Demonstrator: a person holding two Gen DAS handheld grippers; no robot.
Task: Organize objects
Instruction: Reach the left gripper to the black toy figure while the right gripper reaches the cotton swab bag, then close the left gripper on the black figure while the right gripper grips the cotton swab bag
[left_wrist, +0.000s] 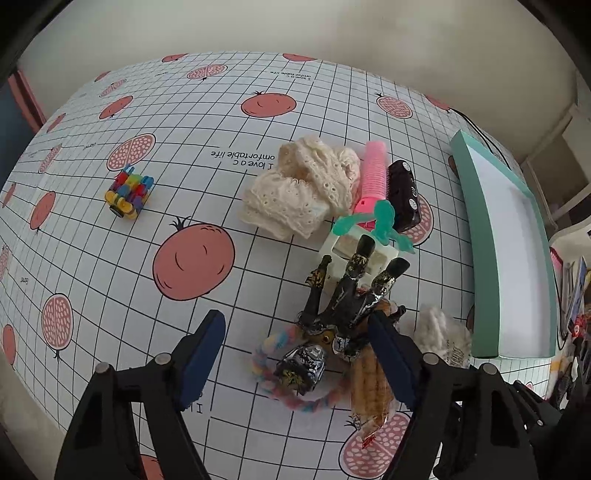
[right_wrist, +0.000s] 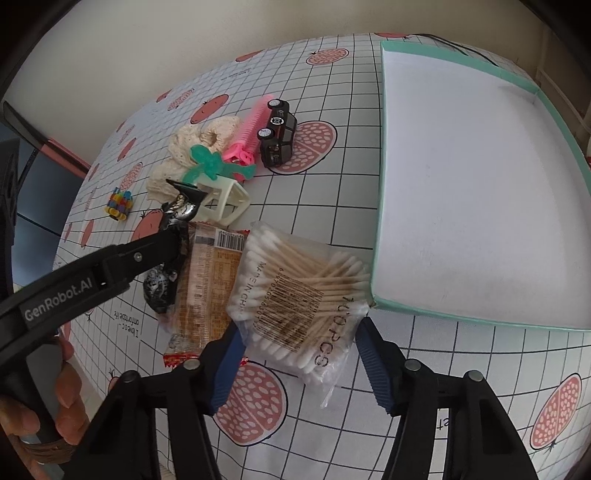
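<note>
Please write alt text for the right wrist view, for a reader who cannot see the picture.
The right gripper straddles a clear bag of cotton swabs on a grid-patterned tablecloth, beside an open teal box with a white inside. To the left, the other gripper reaches into a clutter of snack packet, toy car and pink comb.
</note>
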